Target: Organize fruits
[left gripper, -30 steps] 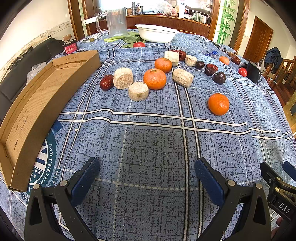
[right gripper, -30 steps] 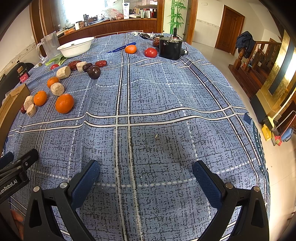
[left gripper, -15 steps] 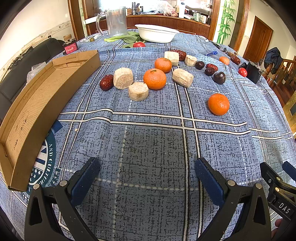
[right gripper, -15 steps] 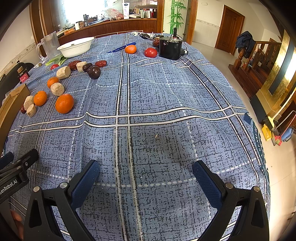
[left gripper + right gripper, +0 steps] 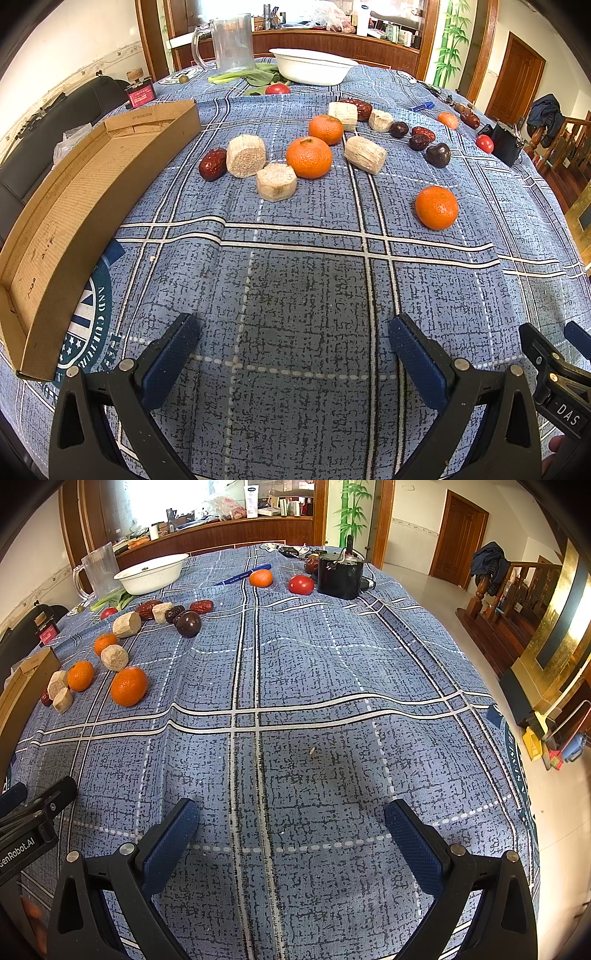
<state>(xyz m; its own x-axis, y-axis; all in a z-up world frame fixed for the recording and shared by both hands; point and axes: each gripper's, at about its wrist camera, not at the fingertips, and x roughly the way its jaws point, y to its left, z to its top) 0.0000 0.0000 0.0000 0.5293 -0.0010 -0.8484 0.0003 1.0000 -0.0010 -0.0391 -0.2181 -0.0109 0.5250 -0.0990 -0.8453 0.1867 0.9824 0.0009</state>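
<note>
Notably, legible writing was sparse. The part of the right gripper seen at the lower right of the left wrist view bore "DAS"; the part of the left gripper at the lower left of the right wrist view read "GenRobot.AI", its first letter cut by the frame edge. Small print on the cardboard tray's (image 5: 92, 192) end flap and a round emblem on the blue plaid tablecloth (image 5: 314, 295) were too distorted to read with confidence.

Both tools stood wide apart and held nothing: the left gripper (image 5: 293, 354) and the right gripper (image 5: 291, 830) hovered over bare cloth near the table's front edge.

The fruit lay well ahead of the left gripper. One orange (image 5: 436, 207) sat alone, nearest; another orange (image 5: 308, 157) sat just beside a pale cut cylinder (image 5: 276, 182), with a red date (image 5: 212, 164) at the cluster's left end. A dark plum (image 5: 438, 155) lay farther right. The tray ran along the left edge, empty. A white basin (image 5: 312, 67) and clear jug (image 5: 231, 44) stood at the far edge.

Open cloth spread between grippers and fruit, and across the right wrist view.
</note>
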